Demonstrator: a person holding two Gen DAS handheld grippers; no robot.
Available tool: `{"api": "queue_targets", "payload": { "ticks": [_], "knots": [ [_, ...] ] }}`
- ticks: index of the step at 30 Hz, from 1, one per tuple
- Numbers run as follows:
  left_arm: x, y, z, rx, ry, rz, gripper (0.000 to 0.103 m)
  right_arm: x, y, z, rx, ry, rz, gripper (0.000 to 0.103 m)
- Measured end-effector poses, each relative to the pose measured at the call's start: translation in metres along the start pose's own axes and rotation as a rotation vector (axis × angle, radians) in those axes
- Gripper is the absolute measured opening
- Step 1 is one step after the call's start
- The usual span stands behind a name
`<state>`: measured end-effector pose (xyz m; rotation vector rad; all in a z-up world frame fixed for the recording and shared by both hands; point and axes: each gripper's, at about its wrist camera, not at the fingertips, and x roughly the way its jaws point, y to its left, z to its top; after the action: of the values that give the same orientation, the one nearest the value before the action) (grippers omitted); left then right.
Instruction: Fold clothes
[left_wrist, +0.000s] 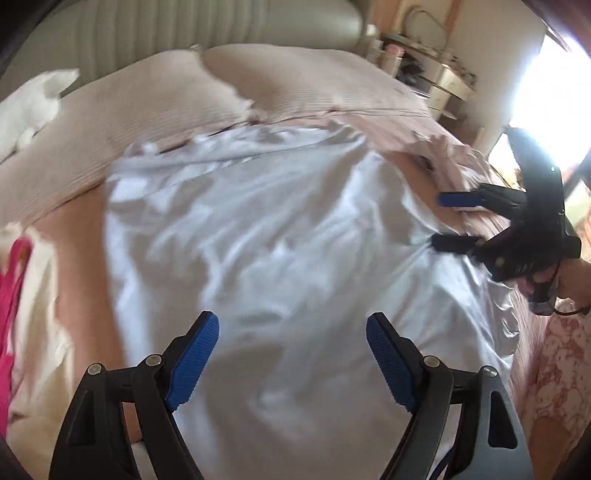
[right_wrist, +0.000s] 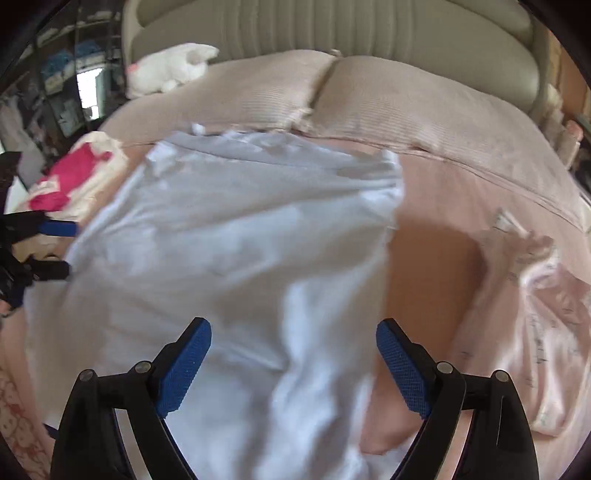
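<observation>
A white garment (left_wrist: 258, 229) lies spread and wrinkled on the pink bed sheet (left_wrist: 77, 258). My left gripper (left_wrist: 291, 332) hovers over its near part with its jaws wide open and nothing pinched between the blue pads (left_wrist: 192, 362). My right gripper (left_wrist: 439, 221), held by a hand, stands open at the garment's right edge. In the right wrist view the white garment (right_wrist: 229, 251) fills the middle. The right gripper (right_wrist: 293, 339) is open above the garment's near edge. The left gripper (right_wrist: 62, 249) shows open at that garment's left edge.
Two beige pillows (right_wrist: 406, 110) lie against a padded headboard (right_wrist: 332, 29), with a white plush toy (right_wrist: 170, 68) beside them. A pink and cream clothes heap (right_wrist: 70, 177) sits left of the garment, and a pale pink garment (right_wrist: 535, 332) lies on the right. A dresser (left_wrist: 436, 74) stands beyond the bed.
</observation>
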<state>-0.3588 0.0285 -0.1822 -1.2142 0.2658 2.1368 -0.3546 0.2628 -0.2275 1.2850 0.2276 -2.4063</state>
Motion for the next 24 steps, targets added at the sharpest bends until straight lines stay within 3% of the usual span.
{"api": "queue_targets", "payload": {
  "ticks": [2,3,6,7,9,11,12,14,16,20,22,24],
  "knots": [
    [0.013,-0.009,-0.008,0.084,0.045,0.004,0.082,0.024,0.049,0.001,-0.199,0.051,0.01,0.091],
    [0.02,-0.014,-0.012,0.125,0.068,0.006,0.086,0.033,0.055,-0.006,-0.257,0.08,-0.007,0.091],
    [0.034,-0.019,-0.025,0.217,0.138,0.023,0.085,0.033,0.018,-0.02,-0.195,0.095,0.06,0.098],
    [0.028,-0.004,-0.035,0.178,0.171,0.052,0.087,0.028,0.002,-0.024,-0.155,0.12,0.066,0.101],
    [0.012,0.025,-0.054,0.09,0.225,0.043,0.089,0.016,-0.017,-0.036,-0.177,0.155,0.025,0.101],
    [-0.008,0.043,-0.058,0.018,0.226,0.049,0.088,0.003,-0.03,-0.039,-0.149,0.194,0.026,0.101],
    [-0.018,0.045,-0.051,0.009,0.176,0.046,0.088,-0.005,-0.035,-0.036,-0.121,0.2,0.041,0.101],
    [-0.027,0.044,-0.03,0.004,0.07,0.033,0.088,-0.02,-0.036,-0.016,-0.079,0.107,0.07,0.101],
    [-0.023,0.04,-0.005,0.013,-0.007,0.027,0.088,-0.02,-0.03,0.012,-0.054,0.017,0.026,0.102],
    [0.032,0.032,0.043,0.087,0.083,0.077,0.088,0.034,-0.017,0.064,-0.178,0.051,-0.089,0.102],
    [0.042,0.043,0.064,0.066,0.065,0.076,0.088,0.053,-0.021,0.087,-0.206,0.04,-0.125,0.102],
    [0.05,0.065,0.086,0.001,0.032,0.059,0.088,0.058,-0.043,0.11,-0.145,-0.03,-0.119,0.102]
  ]
}}
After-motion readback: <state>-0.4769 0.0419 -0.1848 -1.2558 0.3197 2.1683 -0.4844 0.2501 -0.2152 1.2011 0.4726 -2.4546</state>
